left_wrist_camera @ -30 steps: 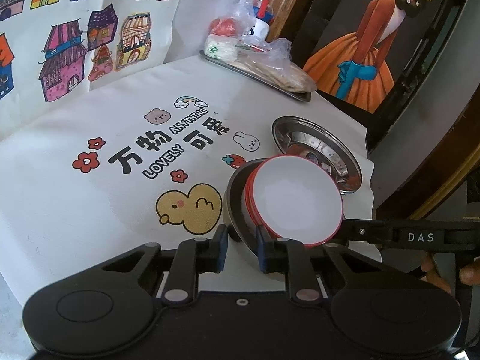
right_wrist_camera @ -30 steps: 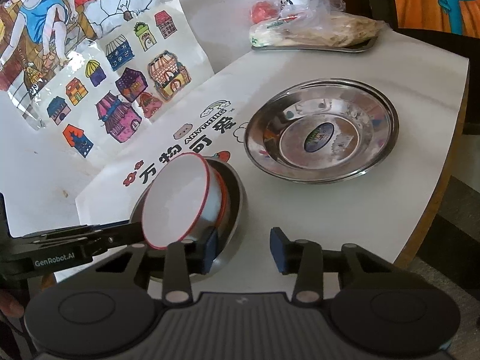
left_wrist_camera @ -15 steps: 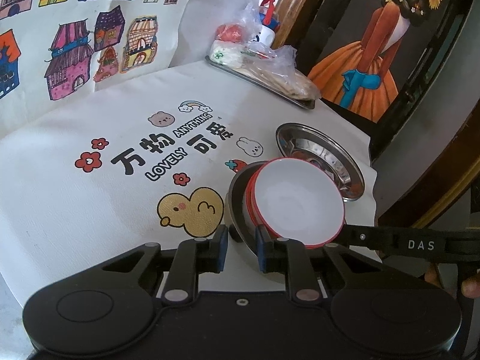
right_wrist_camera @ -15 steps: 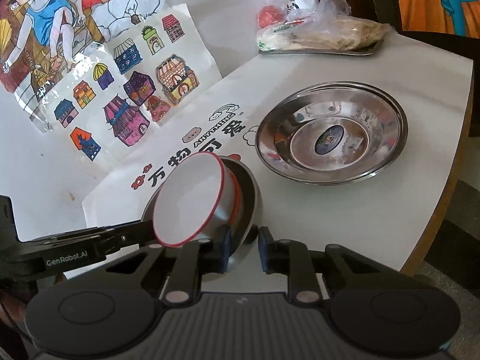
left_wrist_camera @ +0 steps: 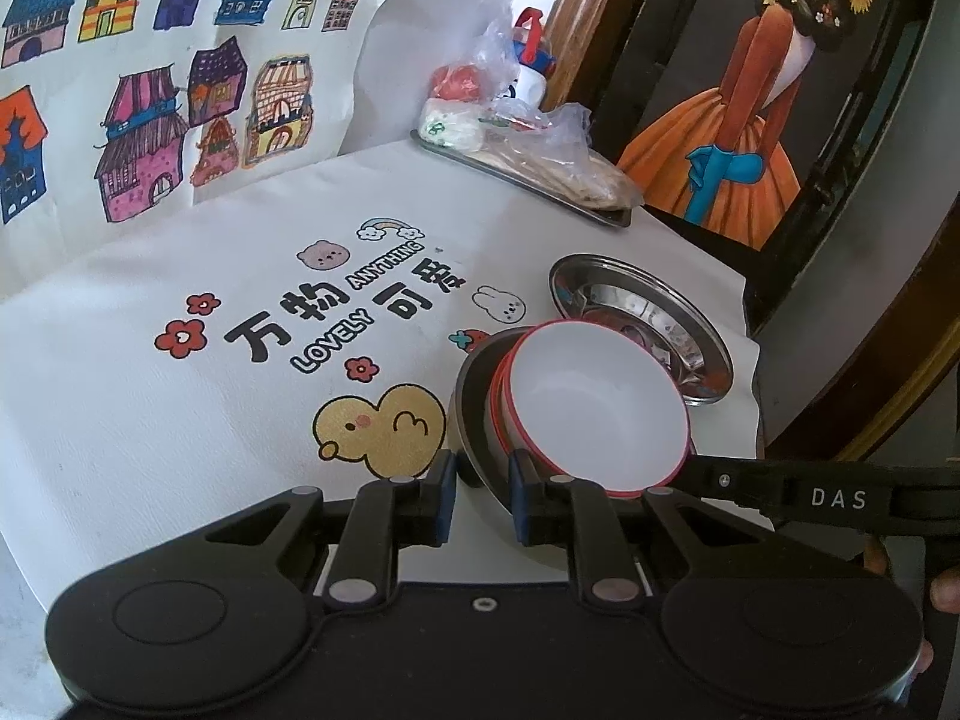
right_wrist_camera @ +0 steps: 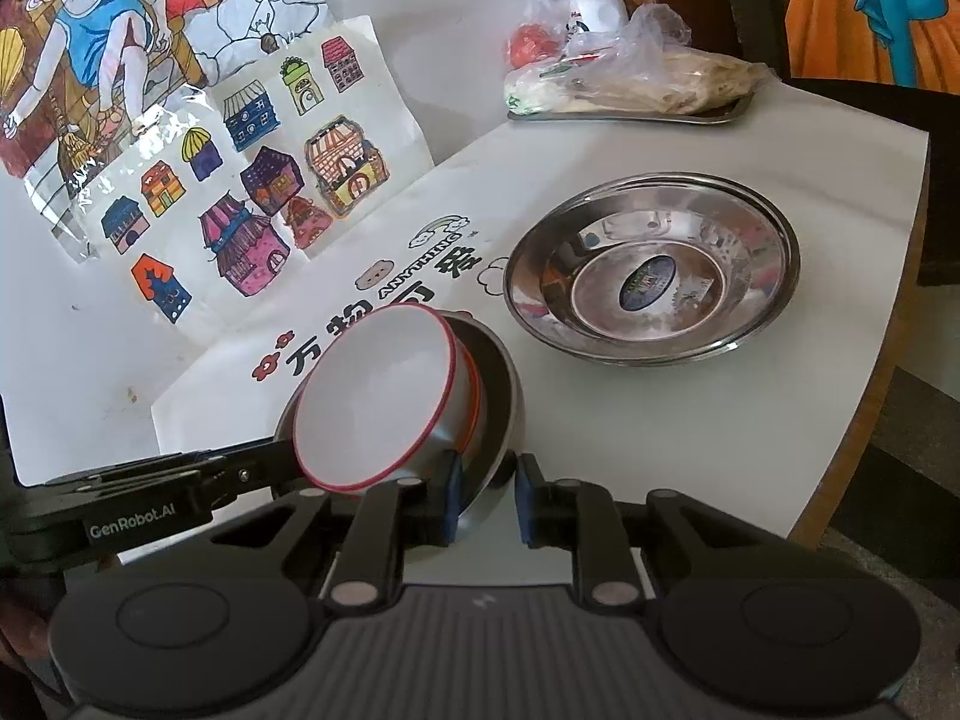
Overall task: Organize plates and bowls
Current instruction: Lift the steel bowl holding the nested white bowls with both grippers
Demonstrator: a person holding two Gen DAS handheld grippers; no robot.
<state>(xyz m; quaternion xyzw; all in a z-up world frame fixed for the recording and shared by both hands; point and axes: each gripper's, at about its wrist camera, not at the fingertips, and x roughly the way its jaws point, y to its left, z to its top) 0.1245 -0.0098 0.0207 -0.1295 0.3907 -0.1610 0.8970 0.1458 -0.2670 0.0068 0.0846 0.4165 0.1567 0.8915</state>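
Two red-rimmed bowls [left_wrist_camera: 594, 402] nested in one steel bowl [right_wrist_camera: 498, 414], one steel plate [right_wrist_camera: 654, 267] beside.

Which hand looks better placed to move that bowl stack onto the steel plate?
Probably right. The right gripper grips the steel bowl by its rim, with the steel plate just ahead; the left gripper is farther off.

We record a white desk [right_wrist_camera: 798, 420] with a rounded edge. On it: a white printed cloth [left_wrist_camera: 150, 420] showing a yellow duck and "LOVELY ANYTHING"; a steel plate [right_wrist_camera: 651, 267] with a sticker at centre; a steel tray [right_wrist_camera: 714, 115] at the far edge, holding bagged food [right_wrist_camera: 630, 81].
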